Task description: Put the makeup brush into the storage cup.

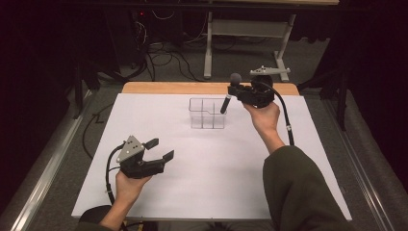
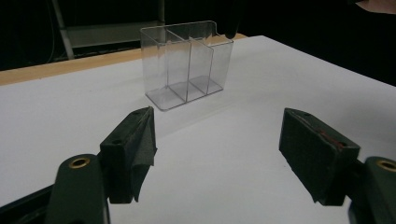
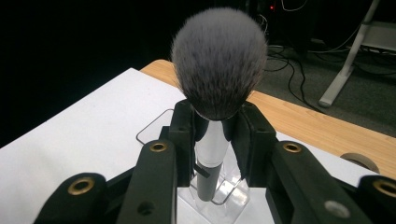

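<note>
Black-padded right hand-held gripper clamps fluffy round-headed brush over clear organizer.

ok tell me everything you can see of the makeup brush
The makeup brush has a full, rounded head of grey bristles with paler tips, a silver metal-looking collar below it and a dark handle. It stands roughly upright, head up, leaning a little in the high view. The right gripper is shut on it just under the head. Its handle end hangs over the right end of the clear organizer, at or just inside the rim; whether it touches the plastic cannot be told.
</note>
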Demonstrator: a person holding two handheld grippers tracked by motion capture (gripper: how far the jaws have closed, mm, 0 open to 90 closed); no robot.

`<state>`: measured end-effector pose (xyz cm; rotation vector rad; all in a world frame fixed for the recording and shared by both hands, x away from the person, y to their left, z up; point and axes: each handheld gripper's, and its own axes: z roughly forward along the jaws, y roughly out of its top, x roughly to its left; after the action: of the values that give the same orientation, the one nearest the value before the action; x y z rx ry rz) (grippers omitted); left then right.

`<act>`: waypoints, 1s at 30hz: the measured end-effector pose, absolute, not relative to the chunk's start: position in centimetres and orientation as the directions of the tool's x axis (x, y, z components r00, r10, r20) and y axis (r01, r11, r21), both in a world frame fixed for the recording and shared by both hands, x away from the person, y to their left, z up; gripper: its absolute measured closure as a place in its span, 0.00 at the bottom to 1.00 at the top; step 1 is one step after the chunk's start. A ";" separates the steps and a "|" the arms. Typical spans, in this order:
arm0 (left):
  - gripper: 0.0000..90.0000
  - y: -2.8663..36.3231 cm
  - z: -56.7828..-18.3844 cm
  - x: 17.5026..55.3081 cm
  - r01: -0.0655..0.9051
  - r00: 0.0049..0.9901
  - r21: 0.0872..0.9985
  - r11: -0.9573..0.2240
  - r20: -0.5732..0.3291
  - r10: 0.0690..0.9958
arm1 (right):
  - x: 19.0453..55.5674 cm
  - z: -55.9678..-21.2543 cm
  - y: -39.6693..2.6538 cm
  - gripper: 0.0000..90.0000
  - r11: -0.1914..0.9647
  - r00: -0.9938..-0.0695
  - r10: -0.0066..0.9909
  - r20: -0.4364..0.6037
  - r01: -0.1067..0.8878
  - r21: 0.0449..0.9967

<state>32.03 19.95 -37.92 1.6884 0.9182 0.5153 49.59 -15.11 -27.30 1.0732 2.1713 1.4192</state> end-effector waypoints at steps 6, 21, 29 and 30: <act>0.31 20.0 -37.9 32.0 0.315 0.607 0.943 -0.105 -0.115 0.787 | 50.1 -27.7 -14.7 0.81 0.222 -0.651 0.750 0.118 0.416 0.882; 0.31 20.0 -37.9 32.1 0.316 0.608 0.942 -0.112 -0.111 0.786 | 50.8 -28.6 -14.0 0.81 0.228 -0.633 0.766 0.114 0.433 0.872; 0.31 20.0 -37.9 32.0 0.316 0.609 0.942 -0.110 -0.113 0.785 | 51.1 -29.2 -13.5 0.81 0.241 -0.632 0.767 0.110 0.442 0.864; 0.31 20.0 -37.9 32.0 0.317 0.609 0.942 -0.110 -0.113 0.785 | 51.2 -29.3 -13.5 0.81 0.241 -0.631 0.768 0.111 0.445 0.863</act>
<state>32.05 20.03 -37.89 1.6923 0.9166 0.5112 51.16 -13.47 -29.28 1.1198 2.1842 1.3446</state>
